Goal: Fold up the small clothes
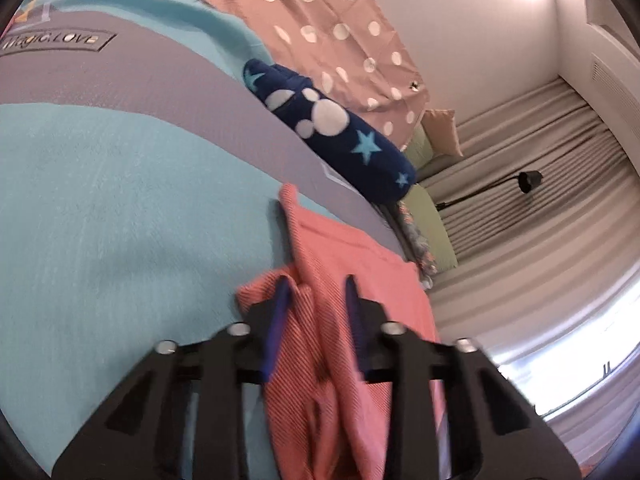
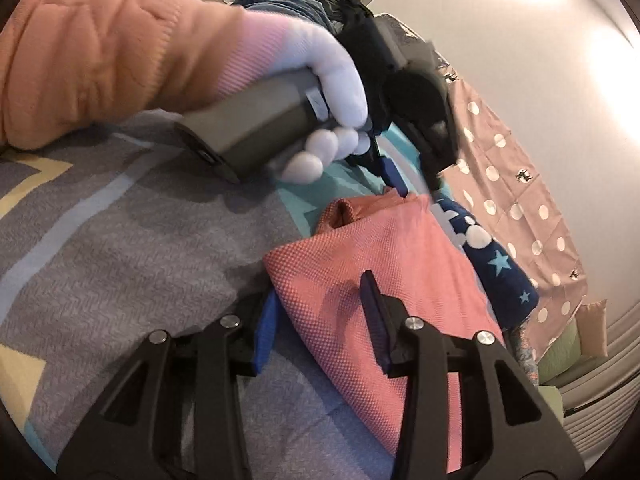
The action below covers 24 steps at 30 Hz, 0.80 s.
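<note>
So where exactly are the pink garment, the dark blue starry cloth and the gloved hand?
pink garment [image 2: 384, 248]: right wrist view, middle of its flat panel.
dark blue starry cloth [image 1: 340, 136]: left wrist view, its middle, beside the white dots.
gloved hand [image 2: 320, 72]: right wrist view, back of the white glove.

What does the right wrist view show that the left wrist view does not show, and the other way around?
Only the right wrist view shows the person's gloved hand with its orange sleeve, holding the left gripper from outside, and the right gripper open over the garment's edge. Only the left wrist view shows the "Magic LOVE" label, the black lamp and the striped curtain. Both show the pink garment, the navy star fabric and the dotted pink cloth.
</note>
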Each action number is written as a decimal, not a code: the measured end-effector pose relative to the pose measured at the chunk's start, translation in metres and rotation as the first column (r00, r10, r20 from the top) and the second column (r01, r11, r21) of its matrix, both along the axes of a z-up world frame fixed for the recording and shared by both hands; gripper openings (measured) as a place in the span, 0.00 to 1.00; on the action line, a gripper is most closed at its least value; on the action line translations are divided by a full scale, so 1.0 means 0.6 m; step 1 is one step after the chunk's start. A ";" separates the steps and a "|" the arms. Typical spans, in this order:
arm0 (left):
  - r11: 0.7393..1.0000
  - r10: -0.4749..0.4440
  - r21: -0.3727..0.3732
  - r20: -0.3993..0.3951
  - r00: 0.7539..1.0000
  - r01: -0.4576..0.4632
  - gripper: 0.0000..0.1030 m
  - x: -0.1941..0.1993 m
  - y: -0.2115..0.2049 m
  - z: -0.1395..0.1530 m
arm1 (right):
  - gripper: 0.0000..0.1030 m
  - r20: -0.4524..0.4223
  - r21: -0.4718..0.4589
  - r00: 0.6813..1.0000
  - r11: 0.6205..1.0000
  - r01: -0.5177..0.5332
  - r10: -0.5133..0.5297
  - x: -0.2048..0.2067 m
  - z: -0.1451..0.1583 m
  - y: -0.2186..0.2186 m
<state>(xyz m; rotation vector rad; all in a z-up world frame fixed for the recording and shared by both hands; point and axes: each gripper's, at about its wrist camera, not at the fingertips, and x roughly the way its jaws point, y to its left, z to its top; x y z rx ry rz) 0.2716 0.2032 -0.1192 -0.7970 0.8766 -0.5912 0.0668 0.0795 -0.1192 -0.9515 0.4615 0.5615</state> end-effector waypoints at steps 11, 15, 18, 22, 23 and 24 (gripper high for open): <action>0.987 -0.014 0.161 0.011 1.000 0.012 0.53 -0.072 0.031 0.043 | 0.41 -0.103 0.011 0.994 0.999 0.035 -0.034 -0.010 0.019 -0.045; 0.987 -0.102 0.125 -0.013 0.995 0.102 0.53 -0.058 -0.001 0.016 | 0.46 -0.114 0.010 0.992 0.999 0.049 -0.048 0.004 0.012 -0.037; 0.983 -0.129 0.133 -0.001 0.992 0.128 0.60 -0.036 -0.031 0.019 | 0.47 -0.077 0.005 0.996 0.999 0.046 -0.045 0.015 0.005 -0.020; 0.980 -0.133 0.148 -0.011 0.991 0.133 0.60 -0.009 -0.048 0.019 | 0.47 -0.038 -0.005 0.998 0.998 0.055 -0.055 0.024 -0.002 0.001; 0.982 -0.131 0.135 -0.007 0.991 0.131 0.58 -0.003 -0.048 0.019 | 0.47 -0.026 -0.006 0.998 0.998 0.059 -0.059 0.026 -0.003 0.005; 0.984 -0.127 0.127 -0.004 0.992 0.127 0.50 0.001 -0.047 0.017 | 0.46 -0.018 -0.006 0.998 0.998 0.061 -0.061 0.028 -0.004 0.008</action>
